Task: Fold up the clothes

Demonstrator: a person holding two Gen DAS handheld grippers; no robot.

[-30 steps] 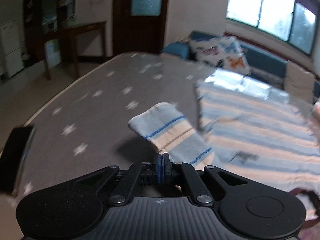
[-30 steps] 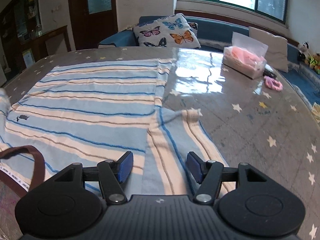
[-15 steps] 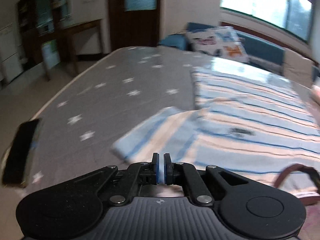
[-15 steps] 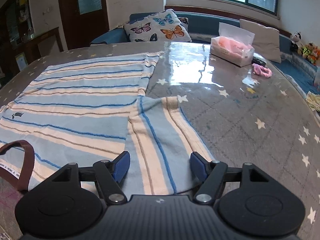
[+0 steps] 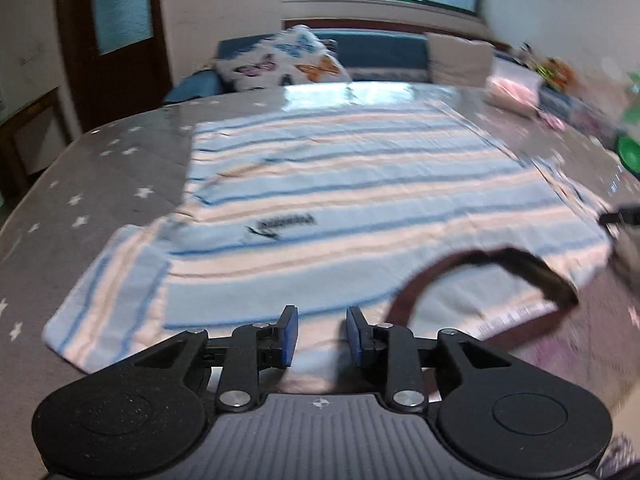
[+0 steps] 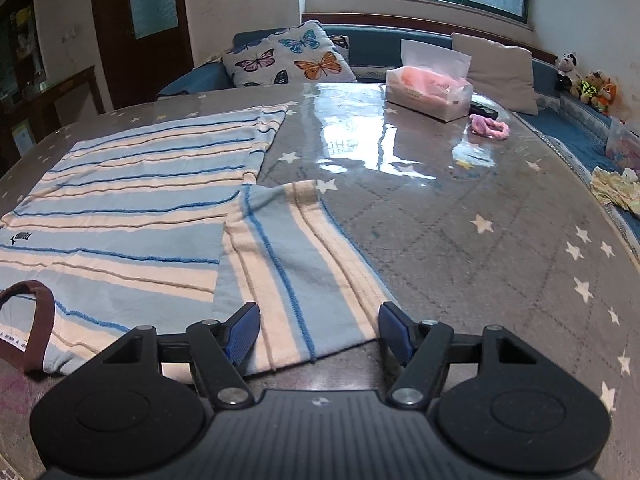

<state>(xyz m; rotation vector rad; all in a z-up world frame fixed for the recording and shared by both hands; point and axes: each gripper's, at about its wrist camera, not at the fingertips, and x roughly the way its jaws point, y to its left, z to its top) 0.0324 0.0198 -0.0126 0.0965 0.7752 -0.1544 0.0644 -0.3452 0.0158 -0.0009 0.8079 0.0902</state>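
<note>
A light-blue and cream striped T-shirt with a dark brown collar lies flat on the grey star-patterned table. Its left sleeve lies spread at the near left. My left gripper is open and empty, just above the shirt's shoulder near the collar. In the right wrist view the shirt lies at left and its right sleeve runs toward me. My right gripper is open, its fingers on either side of the sleeve's end.
A tissue box and a pink scrunchie sit at the table's far right. A small cloth lies at the right edge. A sofa with a butterfly cushion stands behind the table.
My left gripper let go of the left sleeve, which now lies flat, opened, and swung right toward the collar. My right gripper drew back to the right sleeve's end, still open.
</note>
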